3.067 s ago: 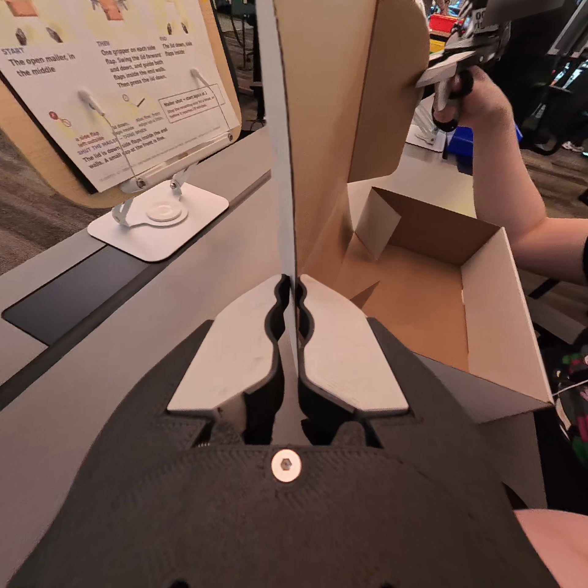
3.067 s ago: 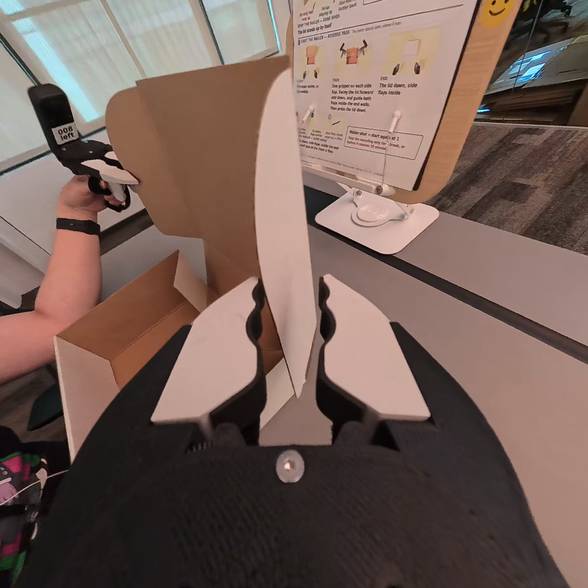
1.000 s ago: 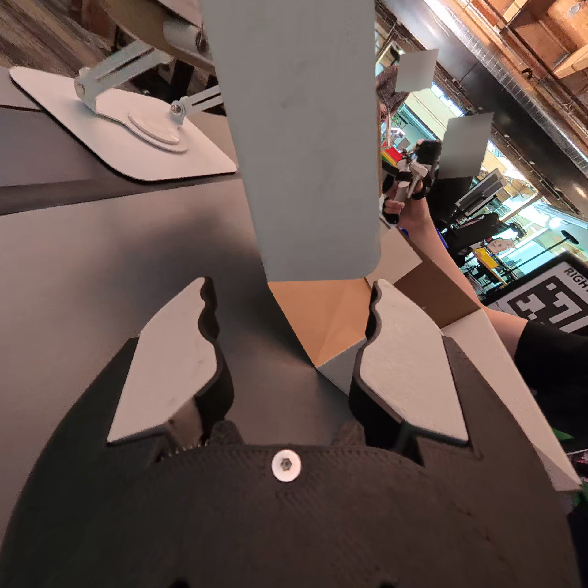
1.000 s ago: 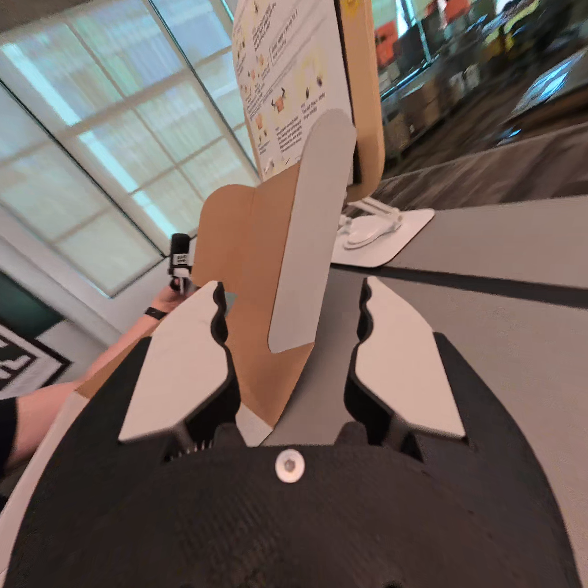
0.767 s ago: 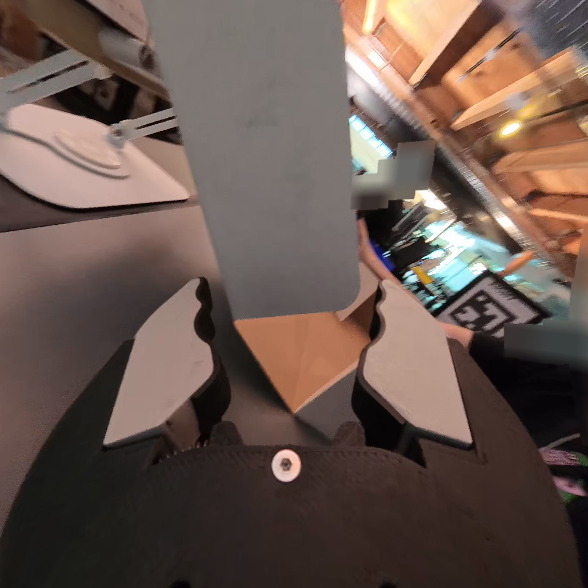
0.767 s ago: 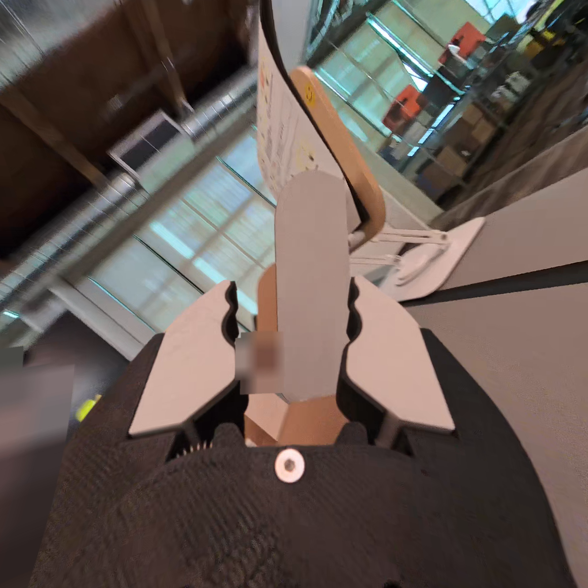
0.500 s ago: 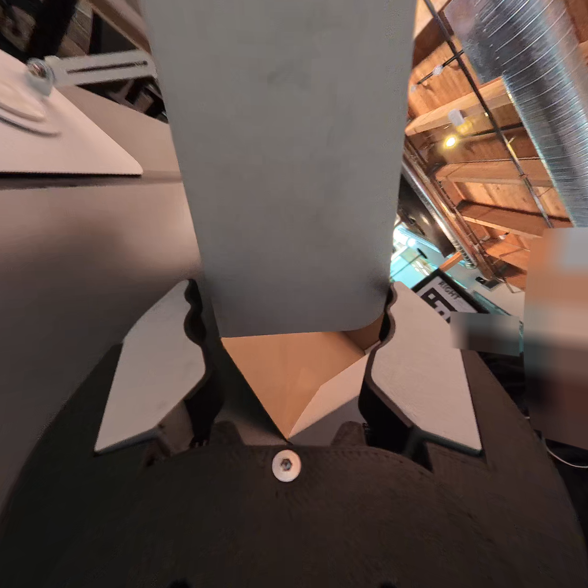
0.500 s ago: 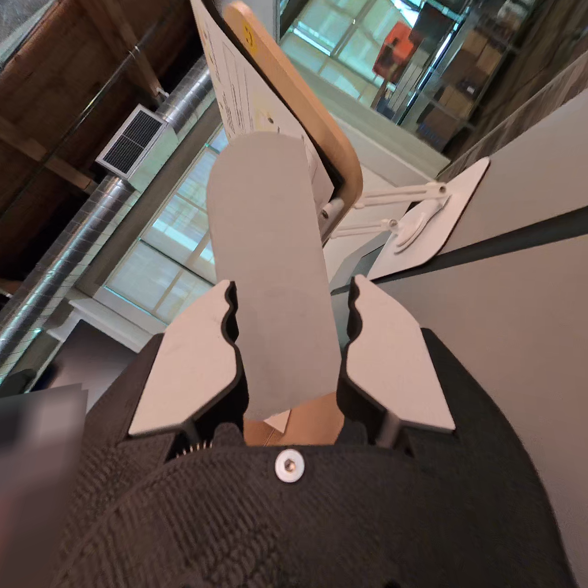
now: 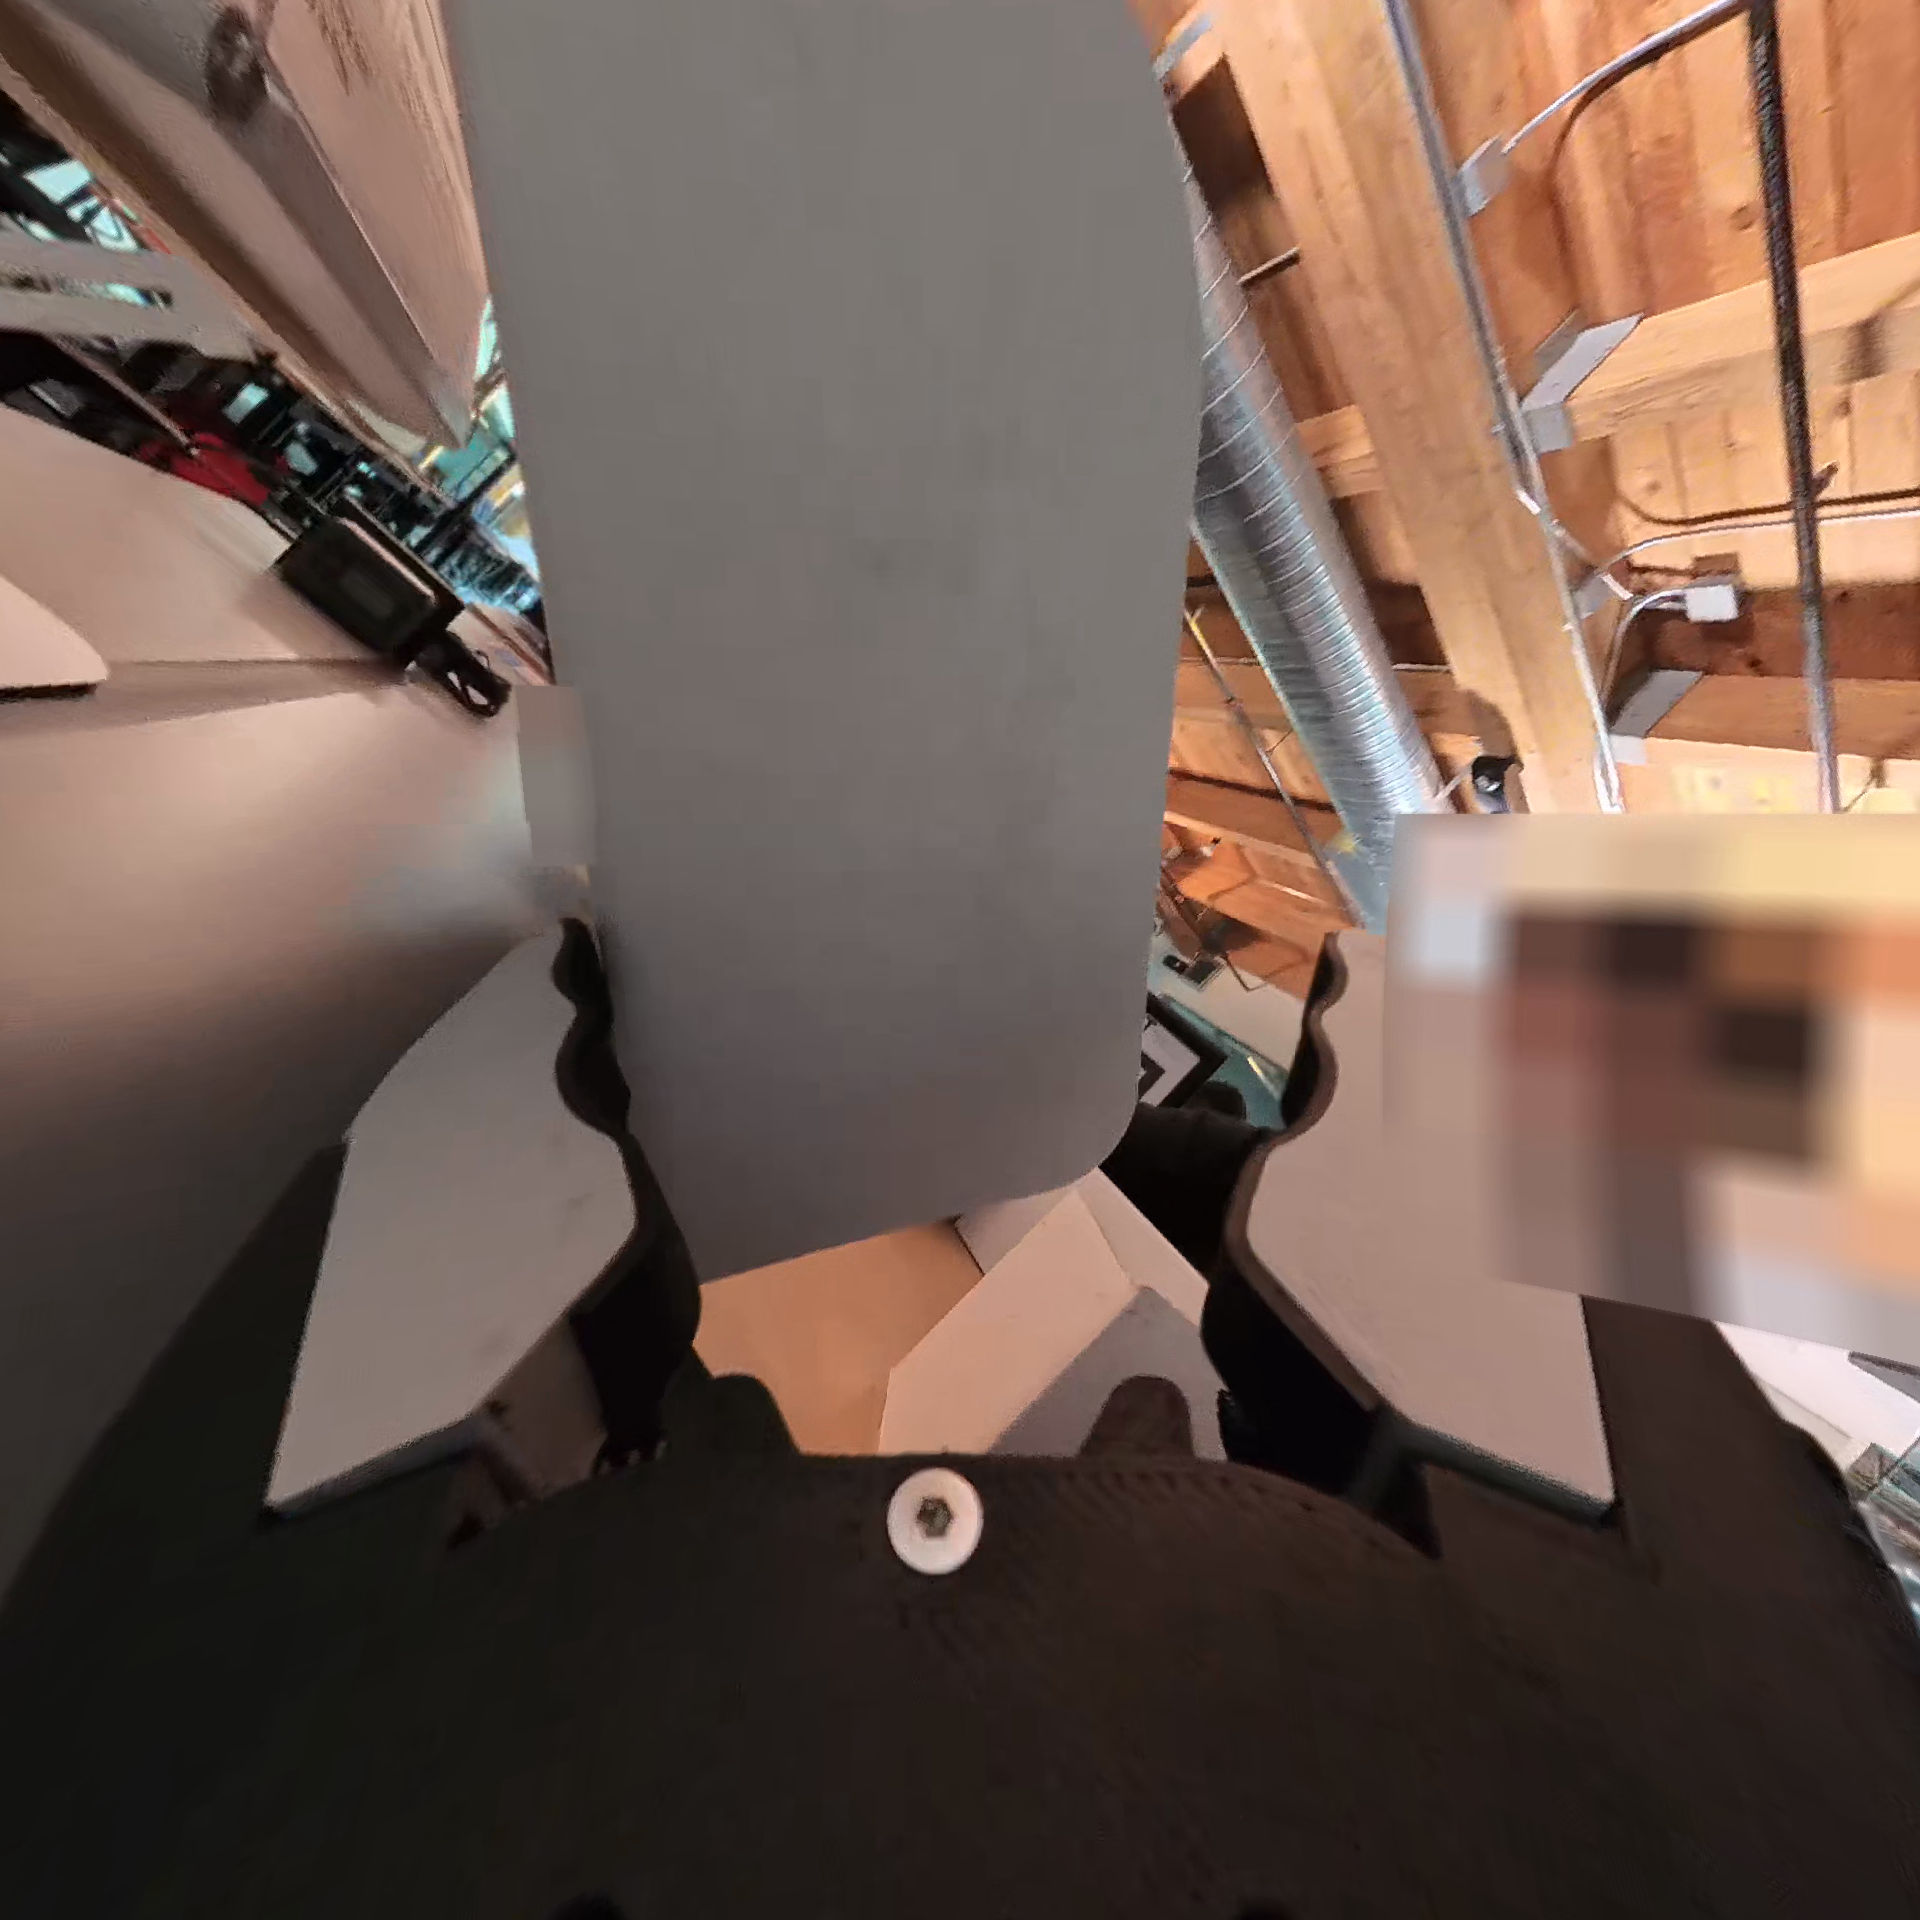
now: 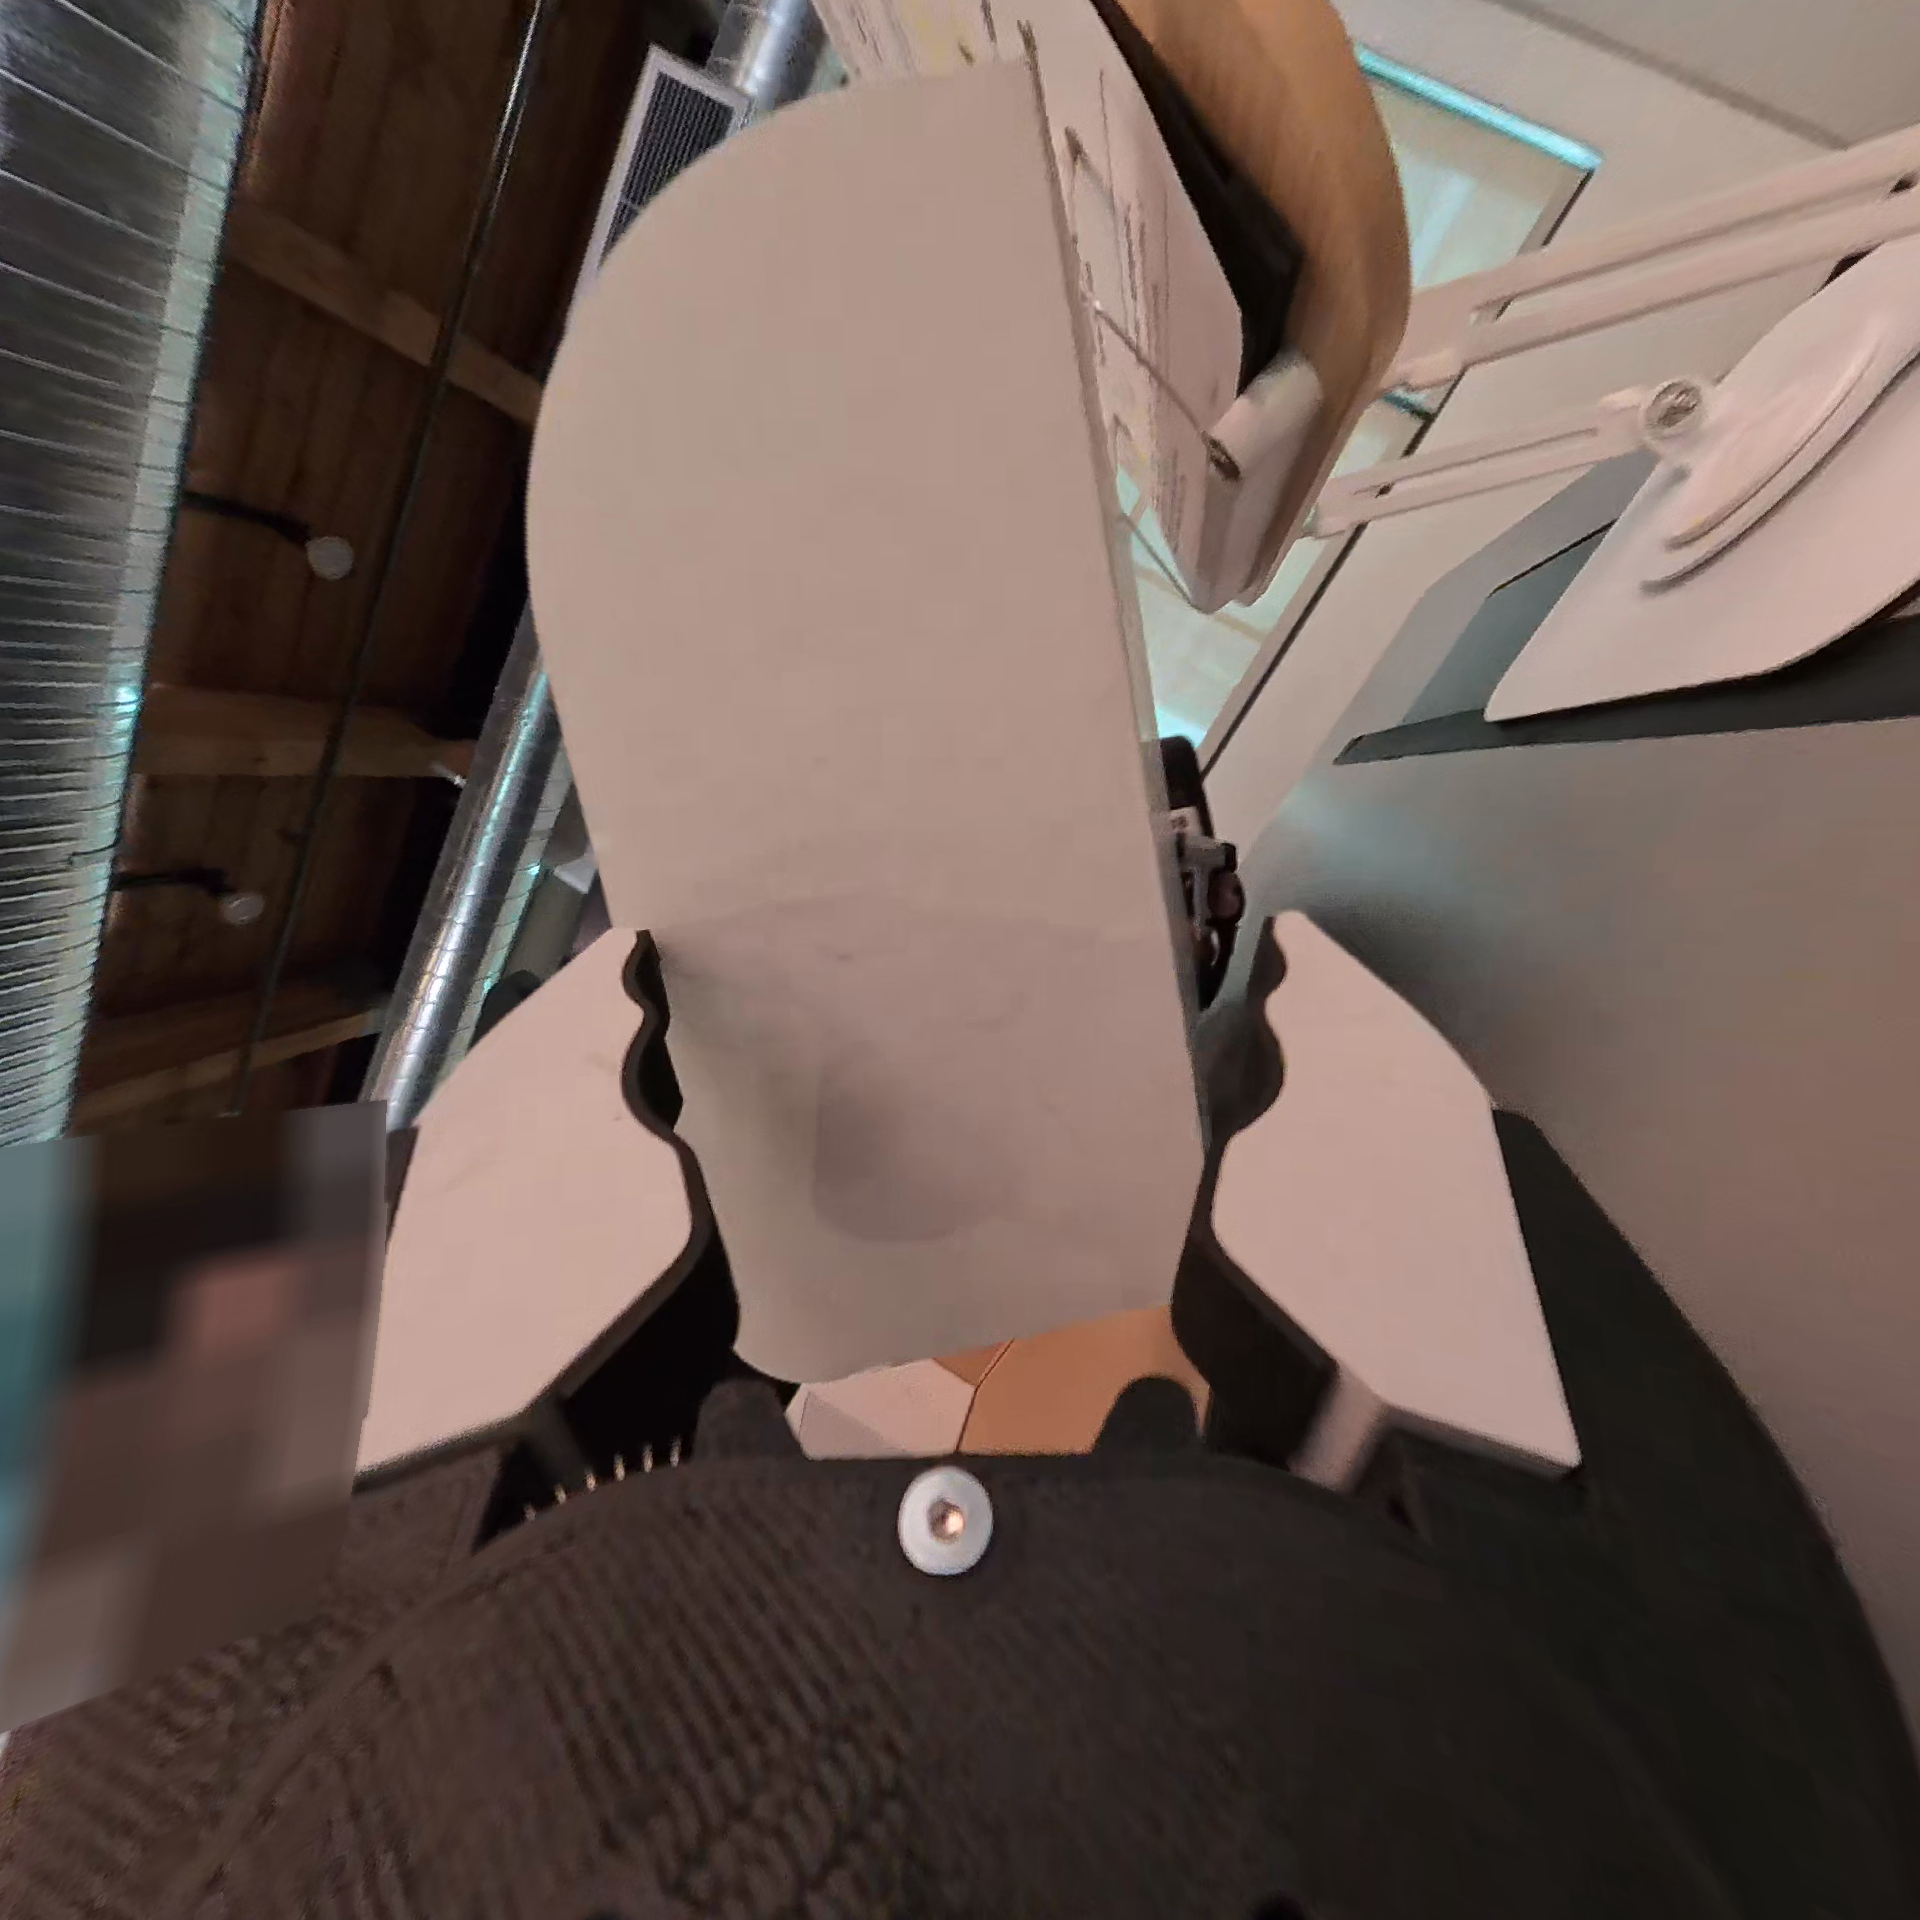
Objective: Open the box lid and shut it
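The left gripper point(image 9: 940, 1049) is standing with jaws spread around a grey side flap point(image 9: 862, 582) of the cardboard box lid. The right gripper point(image 10: 951, 1049) is likewise gaping around the opposite white flap point(image 10: 852, 644), above the grey tabletop point(image 10: 1621, 935).

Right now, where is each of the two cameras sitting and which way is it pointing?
Left wrist view: on the left gripper, tilted up toward timber ceiling beams; open fingers flank a grey side flap.
Right wrist view: on the right gripper, tilted up past an instruction board to a ceiling duct; open fingers flank a white side flap.
Shared: both see the cardboard box interior below a flap.
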A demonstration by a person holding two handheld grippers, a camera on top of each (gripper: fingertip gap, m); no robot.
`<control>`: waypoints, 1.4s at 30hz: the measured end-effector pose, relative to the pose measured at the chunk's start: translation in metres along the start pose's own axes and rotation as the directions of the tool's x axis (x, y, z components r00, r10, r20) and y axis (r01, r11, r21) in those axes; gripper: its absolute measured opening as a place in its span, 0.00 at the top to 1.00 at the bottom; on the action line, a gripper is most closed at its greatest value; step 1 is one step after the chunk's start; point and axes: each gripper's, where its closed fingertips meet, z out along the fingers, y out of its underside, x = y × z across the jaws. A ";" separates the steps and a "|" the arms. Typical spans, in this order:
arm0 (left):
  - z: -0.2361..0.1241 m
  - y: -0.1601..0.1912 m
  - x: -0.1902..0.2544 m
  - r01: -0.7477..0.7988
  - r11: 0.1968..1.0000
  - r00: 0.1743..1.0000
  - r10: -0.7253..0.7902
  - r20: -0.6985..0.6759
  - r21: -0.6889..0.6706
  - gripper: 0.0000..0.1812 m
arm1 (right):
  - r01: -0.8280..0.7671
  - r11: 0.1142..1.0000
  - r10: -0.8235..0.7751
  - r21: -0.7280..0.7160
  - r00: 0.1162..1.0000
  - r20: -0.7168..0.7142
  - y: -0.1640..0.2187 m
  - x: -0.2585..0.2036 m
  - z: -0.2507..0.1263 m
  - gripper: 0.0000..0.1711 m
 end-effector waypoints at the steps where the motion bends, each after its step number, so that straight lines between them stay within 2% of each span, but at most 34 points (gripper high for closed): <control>1: 0.000 -0.001 -0.002 0.004 1.000 1.000 -0.004 0.001 -0.001 0.32 | -0.018 1.000 0.018 -0.008 1.000 0.012 0.001 0.001 0.001 0.38; 5: 0.006 0.005 -0.016 0.051 0.998 0.998 -0.050 0.023 -0.043 0.30 | -0.092 0.996 0.093 -0.020 0.994 0.053 0.004 0.007 0.008 0.38; 6: 0.008 0.005 -0.019 0.066 0.997 0.998 -0.065 0.026 -0.045 0.33 | -0.095 0.995 0.096 -0.033 0.994 0.056 0.006 0.008 0.011 0.38; 7: 0.010 0.005 -0.022 0.085 0.996 0.996 -0.084 0.027 -0.042 0.30 | -0.096 0.994 0.099 -0.049 0.994 0.053 0.009 0.009 0.014 0.38; 9: 0.013 0.006 -0.025 0.111 0.993 0.994 -0.111 0.021 -0.043 0.30 | -0.099 0.992 0.104 -0.072 0.992 0.070 0.013 0.008 0.020 0.38; 15: 0.031 0.019 -0.013 0.078 0.989 0.996 -0.083 -0.031 -0.127 0.34 | -0.087 0.993 0.100 -0.079 0.979 0.179 0.016 -0.010 0.029 0.40; 22: 0.053 0.030 0.023 -0.136 0.951 0.991 0.130 -0.039 -0.277 0.36 | 0.216 0.967 -0.175 -0.139 0.950 0.260 0.033 -0.066 0.037 0.42; 26: 0.060 0.036 0.052 -0.262 0.904 0.965 0.244 -0.094 -0.339 0.38 | 0.405 0.887 -0.328 -0.223 0.891 0.312 0.058 -0.091 0.040 0.43; 31: 0.061 0.039 0.097 -0.394 0.851 0.918 0.342 -0.202 -0.347 0.42 | 0.565 0.762 -0.434 -0.318 0.809 0.397 0.092 -0.120 0.039 0.44; 33: 0.062 0.047 0.109 -0.430 0.813 0.902 0.373 -0.217 -0.392 0.43 | 0.617 0.703 -0.476 -0.353 0.778 0.411 0.103 -0.127 0.039 0.46; 37: 0.070 0.067 0.111 -0.496 0.699 0.860 0.478 -0.181 -0.515 0.40 | 0.686 0.610 -0.562 -0.395 0.727 0.394 0.115 -0.136 0.044 0.47; 42: 0.077 0.086 0.114 -0.512 0.610 0.835 0.519 -0.184 -0.605 0.40 | 0.718 0.496 -0.626 -0.489 0.686 0.371 0.135 -0.137 0.046 0.46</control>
